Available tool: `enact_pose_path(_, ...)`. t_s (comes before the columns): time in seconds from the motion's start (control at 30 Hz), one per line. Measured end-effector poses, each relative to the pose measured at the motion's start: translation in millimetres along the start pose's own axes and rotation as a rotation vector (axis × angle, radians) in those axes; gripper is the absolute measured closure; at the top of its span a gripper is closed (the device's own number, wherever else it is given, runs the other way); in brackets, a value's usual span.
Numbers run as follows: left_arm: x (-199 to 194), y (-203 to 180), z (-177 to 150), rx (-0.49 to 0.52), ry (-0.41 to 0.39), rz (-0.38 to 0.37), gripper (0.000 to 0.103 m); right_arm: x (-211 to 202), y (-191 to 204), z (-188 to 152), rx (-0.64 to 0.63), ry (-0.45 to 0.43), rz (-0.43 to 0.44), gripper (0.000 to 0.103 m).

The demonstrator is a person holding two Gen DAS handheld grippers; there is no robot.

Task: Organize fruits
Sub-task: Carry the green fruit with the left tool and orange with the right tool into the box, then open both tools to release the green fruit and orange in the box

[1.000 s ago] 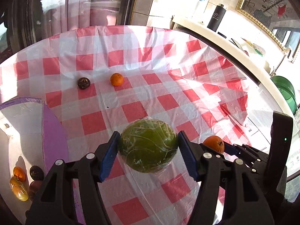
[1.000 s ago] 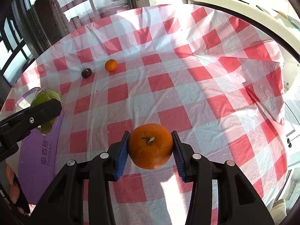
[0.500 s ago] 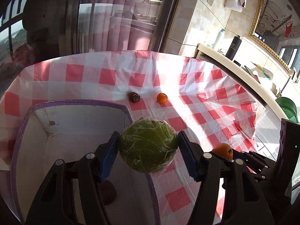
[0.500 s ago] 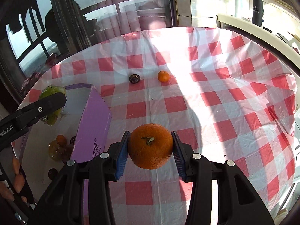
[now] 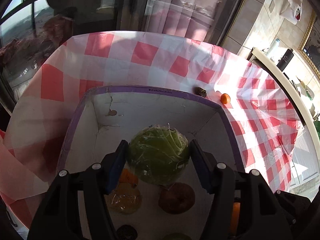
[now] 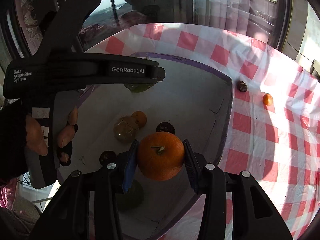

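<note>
**2 grippers hold fruit over the purple-rimmed box**

The left gripper (image 5: 158, 156) is clamped on a round green fruit wrapped in clear film (image 5: 158, 156), its blue pads pressed to both sides. It hangs above the white inside of an open cardboard box (image 5: 140, 91) with a purple rim. Below it on the box floor lie a small orange (image 5: 128, 177), a yellowish fruit in clear wrap (image 5: 125, 201), a reddish-brown round fruit (image 5: 177, 198) and a dark fruit (image 5: 127, 232) at the bottom edge.

The right gripper (image 6: 160, 156) is closed on a large orange (image 6: 160, 156), stem end facing the camera, also above the box. In the right wrist view, a bare-fingered hand in a black fingerless glove (image 6: 50, 136) grips the handle of the left gripper, which reaches across the box.

The box sits on a table under a red-and-white checked cloth (image 6: 260, 140). On the cloth just beyond the box's far right corner lie 2 more pieces: a dark brown fruit (image 6: 242, 85) and, to its right, a small tangerine (image 6: 267, 99), near each other but apart.
</note>
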State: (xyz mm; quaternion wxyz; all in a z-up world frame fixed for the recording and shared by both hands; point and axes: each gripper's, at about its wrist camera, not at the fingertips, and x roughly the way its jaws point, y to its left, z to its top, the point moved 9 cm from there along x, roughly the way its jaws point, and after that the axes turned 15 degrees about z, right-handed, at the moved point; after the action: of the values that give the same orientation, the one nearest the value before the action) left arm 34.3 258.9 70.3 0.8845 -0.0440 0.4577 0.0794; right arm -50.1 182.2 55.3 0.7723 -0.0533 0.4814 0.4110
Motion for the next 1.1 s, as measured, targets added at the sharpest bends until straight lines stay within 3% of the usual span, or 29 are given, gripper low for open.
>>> enact_pose_path(0.3, 65, 5, -15, 0.097, 0.173, 0.019, 0.040, 61, 20, -15, -0.005, 0.216, 0.039, 0.059)
enact_pose_path(0.53, 87, 8, -21, 0.160, 0.219, 0.045, 0.040, 89, 35, -29, -0.044, 0.337, 0.034, 0.059)
enact_pose_path(0.83, 97, 17, -35, 0.188, 0.245, 0.065, 0.039, 96, 39, -34, -0.039, 0.376, 0.027, 0.059)
enact_pose_path(1.1, 91, 13, -36, 0.198, 0.212, 0.069, 0.039, 87, 38, -29, -0.026, 0.328, 0.034, 0.056)
